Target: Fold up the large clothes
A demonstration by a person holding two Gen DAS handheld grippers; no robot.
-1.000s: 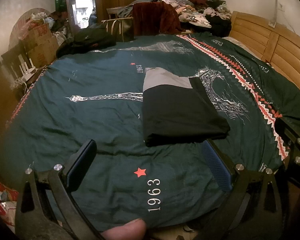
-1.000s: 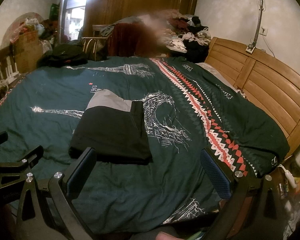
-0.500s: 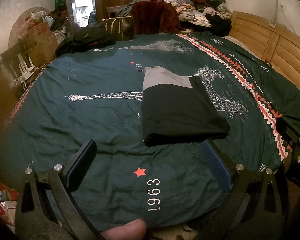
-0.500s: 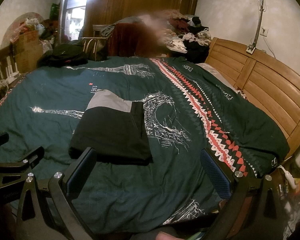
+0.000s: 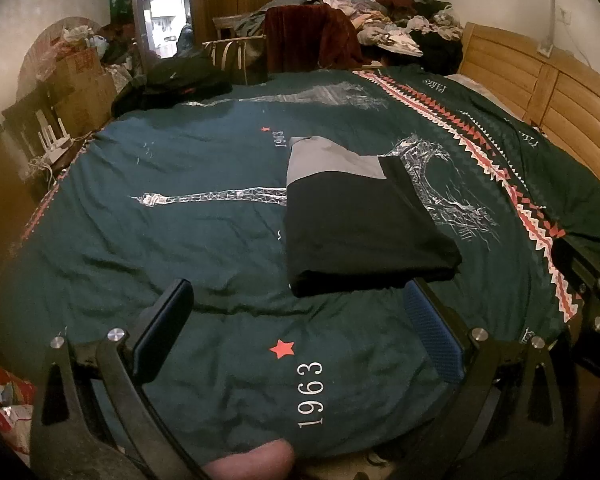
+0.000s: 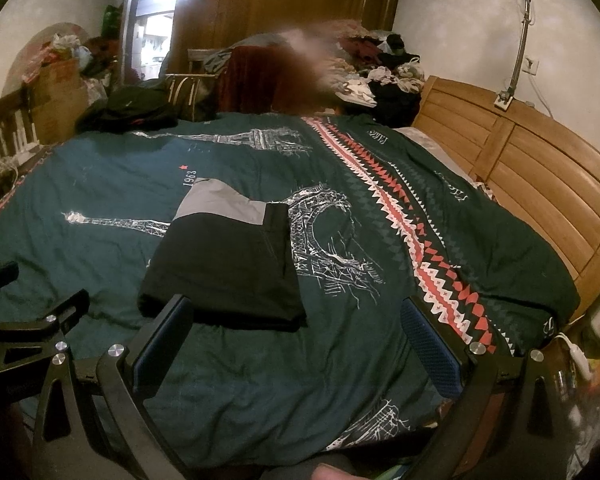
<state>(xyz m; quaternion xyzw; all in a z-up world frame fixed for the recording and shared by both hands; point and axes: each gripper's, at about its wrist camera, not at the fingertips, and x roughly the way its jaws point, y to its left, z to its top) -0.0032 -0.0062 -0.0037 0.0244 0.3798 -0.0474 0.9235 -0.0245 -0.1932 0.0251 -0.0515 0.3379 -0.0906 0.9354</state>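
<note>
Across nearly the whole frame, dark green duvet (image 5: 180, 240) printed with white towers, "1963" and a red-white zigzag band. At right edge, wooden headboard (image 6: 540, 184). Upper centre, heap of loose clothes (image 5: 384, 28). Centre frame, folded black-and-grey garment (image 5: 360, 220) lying flat on the duvet. Bottom, left gripper (image 5: 300, 332) and right gripper (image 6: 296, 340), fingers spread wide, holding nothing, short of the garment's near edge.

Dim, warm indoor light throughout. Brightest at the doorway (image 6: 156, 20), blown out to white glare in the right wrist view. Strong fisheye bending toward black corners; headboard (image 6: 540, 184) curved. Blurred smear over the clothes pile (image 6: 308, 52) in the right view, sharper in the left. Black folded garment (image 5: 360, 224) nearly without detail.
</note>
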